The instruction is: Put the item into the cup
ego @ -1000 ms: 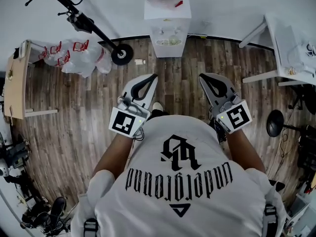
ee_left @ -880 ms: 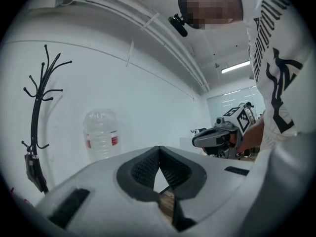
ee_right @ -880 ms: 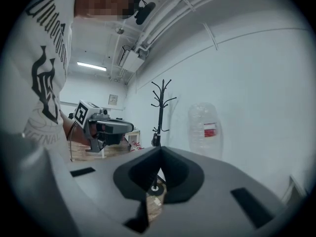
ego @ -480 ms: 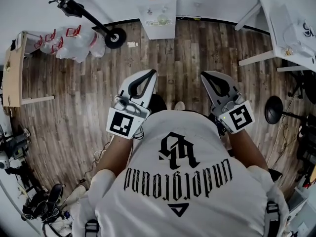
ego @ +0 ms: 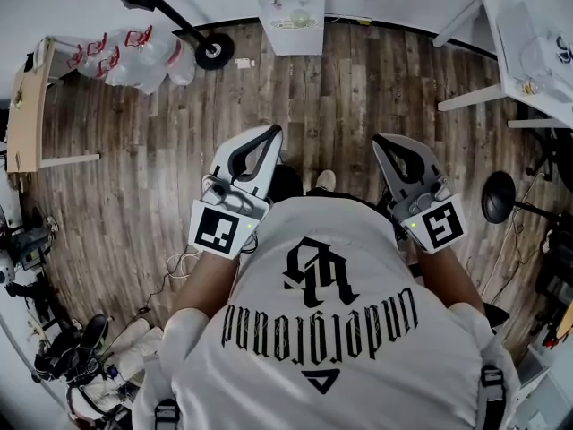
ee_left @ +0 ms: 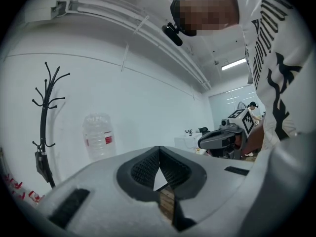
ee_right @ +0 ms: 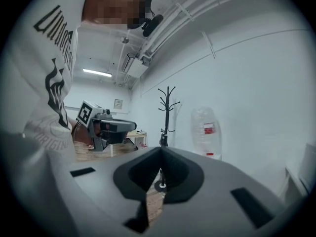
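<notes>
No cup and no loose item shows in any view. In the head view my left gripper [ego: 274, 131] and my right gripper [ego: 377, 139] are held side by side in front of the person's white shirt, pointing out over the wooden floor. Both pairs of jaws meet at the tips with nothing between them. The left gripper view looks along the left gripper [ee_left: 159, 150] toward a white wall, with the right gripper's marker cube [ee_left: 245, 120] off to the side. In the right gripper view the right gripper [ee_right: 160, 150] is shut and empty as well.
A water dispenser [ego: 294, 12] stands against the far wall, with a scooter wheel [ego: 215, 50] and bags of bottles [ego: 134, 56] to its left. A white table [ego: 528, 52] is at the right, a wooden board [ego: 27, 106] at the left. A coat rack [ee_left: 45, 127] stands by the wall.
The water dispenser and floor have slid toward the top of the head view as the person moves. Both grippers keep the same shut pose before the chest, sitting slightly lower in the view.
</notes>
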`<state>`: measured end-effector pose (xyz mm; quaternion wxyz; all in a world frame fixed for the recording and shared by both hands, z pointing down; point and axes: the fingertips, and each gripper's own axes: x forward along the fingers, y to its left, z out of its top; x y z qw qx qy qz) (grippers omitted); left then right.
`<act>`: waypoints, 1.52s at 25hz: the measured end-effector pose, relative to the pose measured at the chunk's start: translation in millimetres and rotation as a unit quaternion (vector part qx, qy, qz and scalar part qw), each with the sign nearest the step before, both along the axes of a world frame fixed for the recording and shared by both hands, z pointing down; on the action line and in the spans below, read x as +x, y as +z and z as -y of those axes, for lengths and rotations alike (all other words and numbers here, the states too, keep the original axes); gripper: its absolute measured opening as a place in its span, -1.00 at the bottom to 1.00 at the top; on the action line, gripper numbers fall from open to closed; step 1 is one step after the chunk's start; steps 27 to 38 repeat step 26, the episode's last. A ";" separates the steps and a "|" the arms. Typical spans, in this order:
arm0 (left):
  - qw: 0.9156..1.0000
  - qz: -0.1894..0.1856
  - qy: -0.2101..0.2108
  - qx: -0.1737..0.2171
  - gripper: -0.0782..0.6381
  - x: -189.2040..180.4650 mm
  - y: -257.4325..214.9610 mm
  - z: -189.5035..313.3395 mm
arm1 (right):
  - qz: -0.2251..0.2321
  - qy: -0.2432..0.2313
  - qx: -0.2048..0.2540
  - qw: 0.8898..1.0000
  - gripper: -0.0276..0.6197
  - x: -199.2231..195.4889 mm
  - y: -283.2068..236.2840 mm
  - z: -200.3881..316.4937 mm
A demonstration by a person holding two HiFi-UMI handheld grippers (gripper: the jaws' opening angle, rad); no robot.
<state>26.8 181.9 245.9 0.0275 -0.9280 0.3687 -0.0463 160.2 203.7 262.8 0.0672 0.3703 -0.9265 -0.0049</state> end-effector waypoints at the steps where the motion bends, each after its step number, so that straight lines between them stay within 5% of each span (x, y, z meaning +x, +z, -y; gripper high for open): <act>1: 1.000 -0.001 -0.002 0.002 -0.76 -1.4 -1.1 -1.9 | 0.001 -0.002 0.003 1.000 -0.90 -0.9 -1.5 -2.0; 38: 1.000 -0.019 -0.008 0.004 -0.76 -12.4 -11.9 -16.3 | 0.007 -0.008 0.011 1.000 -0.90 -10.4 -7.1 -7.2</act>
